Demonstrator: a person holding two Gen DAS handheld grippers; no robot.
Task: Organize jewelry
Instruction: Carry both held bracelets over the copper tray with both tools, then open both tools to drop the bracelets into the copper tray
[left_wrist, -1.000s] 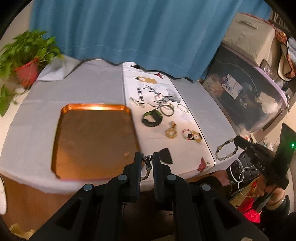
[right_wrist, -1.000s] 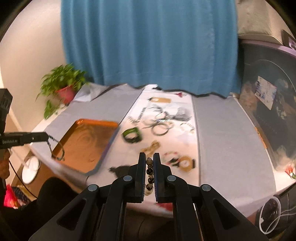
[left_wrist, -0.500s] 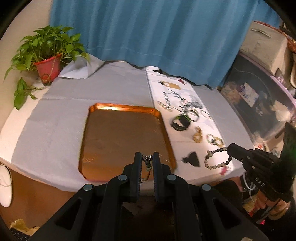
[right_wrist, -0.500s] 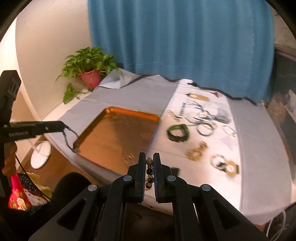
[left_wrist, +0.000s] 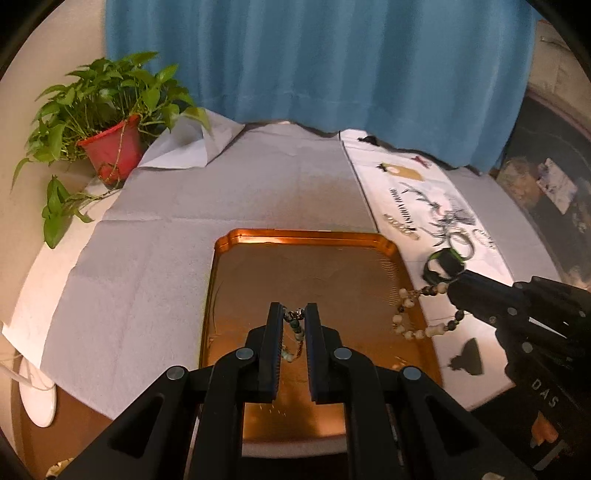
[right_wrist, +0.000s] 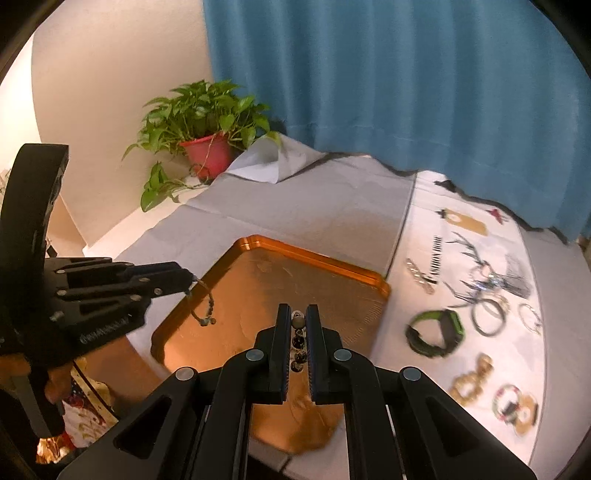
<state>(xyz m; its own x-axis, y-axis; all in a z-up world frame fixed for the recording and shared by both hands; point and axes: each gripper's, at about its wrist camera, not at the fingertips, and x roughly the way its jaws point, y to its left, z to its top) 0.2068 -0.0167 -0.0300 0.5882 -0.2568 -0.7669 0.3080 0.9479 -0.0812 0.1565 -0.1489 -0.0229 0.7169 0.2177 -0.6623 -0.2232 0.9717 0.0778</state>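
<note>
1. Overhead, so to speak, a blue curtain (left_wrist: 314, 66) fills the back of both views, hanging behind a table under a grey cloth (left_wrist: 147, 258).
2. Next comes a copper tray (left_wrist: 236, 280) lying flat on that cloth, its long axis running away from the left wrist camera; its near edge is hidden behind the left gripper's black frame.
3. A white printed runner (right_wrist: 443, 369) lies just right of the tray, with a green-and-black band (right_wrist: 436, 334), rings and gold pieces spread on it; these are blurred in the right wrist view and hard to make out.
4. A potted plant (left_wrist: 110, 118) in a red pot stands at the table's far left corner.
5. The right gripper (right_wrist: 298, 321) has its jaws nearly closed on a bead bracelet (left_wrist: 410, 314). From the left wrist view its pale and dark beads hang as a loop over the tray's right rim, the loop stretching sideways from the fingertips; part of the strand is hidden by the fingers.
6. The left gripper (left_wrist: 294, 317) is likewise pinched narrow on a thin bracelet (right_wrist: 205, 306) of small dark beads, which hangs down from the fingertips above the tray's left part, its long axis near vertical. Whether its lower end touches the tray cannot be told.
</note>
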